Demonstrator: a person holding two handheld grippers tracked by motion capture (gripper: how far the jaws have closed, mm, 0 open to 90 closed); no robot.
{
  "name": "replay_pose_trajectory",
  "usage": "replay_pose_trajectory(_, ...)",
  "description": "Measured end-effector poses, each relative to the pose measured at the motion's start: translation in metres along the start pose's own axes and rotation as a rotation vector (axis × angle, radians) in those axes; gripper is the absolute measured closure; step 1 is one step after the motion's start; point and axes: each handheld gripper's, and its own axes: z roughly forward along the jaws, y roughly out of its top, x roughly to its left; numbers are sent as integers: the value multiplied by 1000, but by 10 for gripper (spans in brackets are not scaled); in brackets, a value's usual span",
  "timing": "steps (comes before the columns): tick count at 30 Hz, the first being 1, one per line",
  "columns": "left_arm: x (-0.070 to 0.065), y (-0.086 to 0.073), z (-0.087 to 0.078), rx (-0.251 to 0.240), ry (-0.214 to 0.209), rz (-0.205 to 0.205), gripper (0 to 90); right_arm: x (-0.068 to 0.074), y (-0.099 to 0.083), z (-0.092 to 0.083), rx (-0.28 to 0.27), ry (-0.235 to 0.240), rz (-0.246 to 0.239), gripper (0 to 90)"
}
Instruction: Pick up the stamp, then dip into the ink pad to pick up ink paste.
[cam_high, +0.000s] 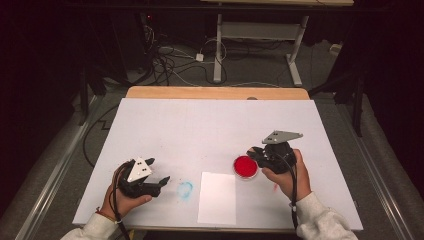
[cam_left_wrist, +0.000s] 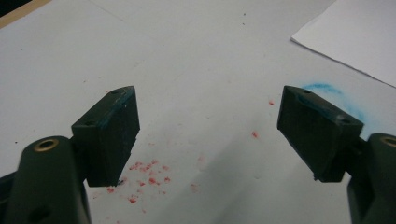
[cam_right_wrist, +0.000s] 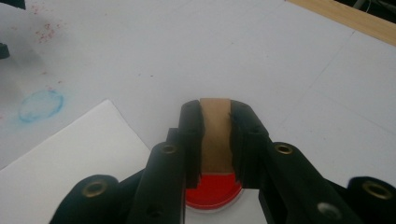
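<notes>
My right gripper (cam_right_wrist: 215, 122) is shut on a flat tan block (cam_right_wrist: 215, 137) that stands upright between its pads. Under the block lies a round red pad in a clear dish (cam_right_wrist: 212, 191). From above, that red pad (cam_high: 245, 166) sits right of centre, with the right gripper (cam_high: 257, 154) over its right edge. A white sheet of paper (cam_high: 217, 197) lies at the front edge, next to a blue ring mark (cam_high: 185, 190). My left gripper (cam_high: 159, 181) rests low at the front left, open, nothing between its jaws (cam_left_wrist: 208, 135).
The white table cover (cam_high: 210, 125) carries red specks (cam_left_wrist: 144, 175) below the left gripper and a blue smear (cam_left_wrist: 327, 91). A wooden edge (cam_high: 215, 92) borders the far side. Beyond it are cables and desk legs (cam_high: 218, 50) on the floor.
</notes>
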Motion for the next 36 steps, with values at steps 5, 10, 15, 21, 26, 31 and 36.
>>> replay_pose_trajectory(5, -1, 0, 0, 6, 0, 7, 204, 0, 1, -3, -11, 6, -8, 760)
replay_pose_trajectory(10, -1, 0, 0, 6, -2, 4, 205, 0, 2, -6, -13, 9, -11, 760)
replay_pose_trajectory(15, -1, -1, 0, 8, -5, 6, 206, 0, 2, -6, -19, 16, -18, 760)
replay_pose_trajectory(21, -3, 0, 1, 13, -8, 16, 207, 2, 2, -8, -17, 10, -41, 760)
replay_pose_trajectory(26, -3, 0, 1, 14, -6, 16, 208, 2, 0, -7, -21, 33, -41, 760)
replay_pose_trajectory(31, -4, -1, -1, 16, -2, 12, 208, 1, -1, -2, -12, 46, -41, 760)
replay_pose_trajectory(36, -4, 1, 1, 21, -1, 24, 208, 2, -5, 6, 7, 49, -46, 760)
